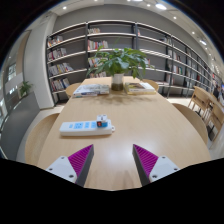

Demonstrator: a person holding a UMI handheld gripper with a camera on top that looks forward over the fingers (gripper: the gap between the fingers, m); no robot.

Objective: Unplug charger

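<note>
Gripper [113, 163] fingers apart, grasping nothing. Power strip [84, 127] with charger [101, 123] lies ahead-left on table [150, 125]; potted plant [119, 65] far.

I see a long, light wood surface [140, 130] running away from me. A white power strip [84, 127] lies flat on it, with something blue plugged in near its right end. Farther back a potted green plant [119, 65] stands in the middle. Papers or books [92, 89] lie beside the pot.
</note>
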